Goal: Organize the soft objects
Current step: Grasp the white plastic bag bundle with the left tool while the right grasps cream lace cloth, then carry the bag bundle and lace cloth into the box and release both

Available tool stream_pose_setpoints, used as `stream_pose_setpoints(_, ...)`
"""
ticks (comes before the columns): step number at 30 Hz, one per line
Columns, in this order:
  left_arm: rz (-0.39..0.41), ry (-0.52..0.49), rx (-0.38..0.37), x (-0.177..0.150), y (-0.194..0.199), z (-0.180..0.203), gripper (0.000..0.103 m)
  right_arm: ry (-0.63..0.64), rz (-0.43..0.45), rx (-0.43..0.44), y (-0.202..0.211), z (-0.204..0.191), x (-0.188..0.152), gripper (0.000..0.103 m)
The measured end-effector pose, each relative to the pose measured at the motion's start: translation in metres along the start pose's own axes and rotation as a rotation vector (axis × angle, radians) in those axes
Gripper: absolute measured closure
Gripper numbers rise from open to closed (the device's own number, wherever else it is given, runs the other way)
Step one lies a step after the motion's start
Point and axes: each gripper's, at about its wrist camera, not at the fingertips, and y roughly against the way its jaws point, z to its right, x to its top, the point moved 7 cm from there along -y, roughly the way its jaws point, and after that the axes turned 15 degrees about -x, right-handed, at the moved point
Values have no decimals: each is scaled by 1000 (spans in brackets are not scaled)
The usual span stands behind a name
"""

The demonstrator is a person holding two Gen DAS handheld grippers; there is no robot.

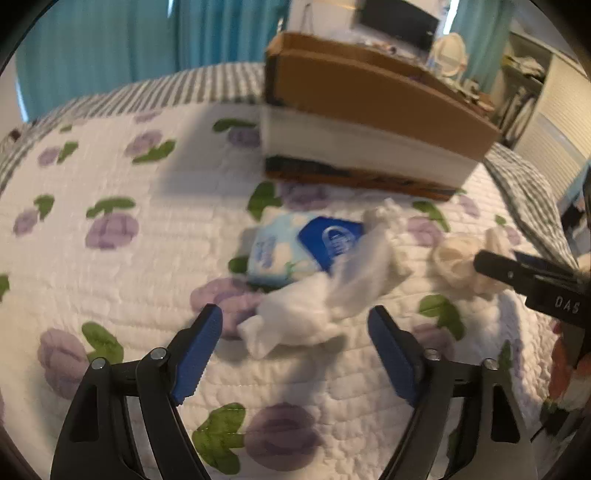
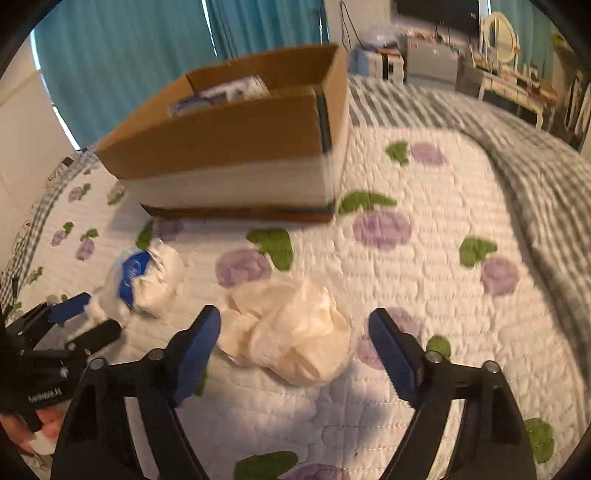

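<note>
A bed point(image 2: 461, 206) under a white quilt with purple flowers fills the room's middle. Teal curtains point(image 2: 122, 62) hang at eleven o'clock. At one o'clock stand a dark screen point(image 2: 436, 11), an oval mirror point(image 2: 500, 35) and a cluttered white counter point(image 2: 517, 86).

Quilt point(image 2: 443, 229): stitched cotton-like cloth, matt, puckered surface, printed with purple flowers and green leaves.
Striped blanket point(image 2: 535, 166): grey and white woven cloth, matt.
Box point(image 2: 229, 147): brown corrugated cardboard, matt, with a white band and dark tape along the lower edge.
Tissue pack point(image 1: 306, 247): glossy blue and white plastic film wrap.
White cloth point(image 1: 321, 306): soft, crumpled, matt fabric.
Cream cloth point(image 2: 291, 336): soft, bunched fabric with a faint sheen.
Left claw point(image 1: 295, 354), right claw point(image 2: 295, 354): matt black plastic arms, blue ribbed pads, bright metal pins.
Curtains point(image 2: 122, 55): teal cloth, pleated.
</note>
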Motion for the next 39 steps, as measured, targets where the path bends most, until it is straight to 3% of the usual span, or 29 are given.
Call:
stream_pose_setpoints(1,-6,21,-19,-2,-1,-2,23,1,-15,3,-3,0,-2,42)
stream_pose_setpoints(4,-11,50,-58,-3,-3,-1,23,13,-43,14,-5,-4,-6,59)
stream_pose_setpoints(7,-3,23,-49,-1,-3,-1,31,44,-20,-8,1,-8,-6,64)
stream_pose_setpoints(9,-11,9,-37,-2,-7,-1,59,55,-10,-21,1,-10,-7,66)
stream_pose_setpoints(26,35,-59,-9,0,20,20,61,75,120,-25,40,-13,-2,81)
stream_pose_setpoints(39,122,-129,-30,15,83,65,61,99,238,53,133,-16,1,82)
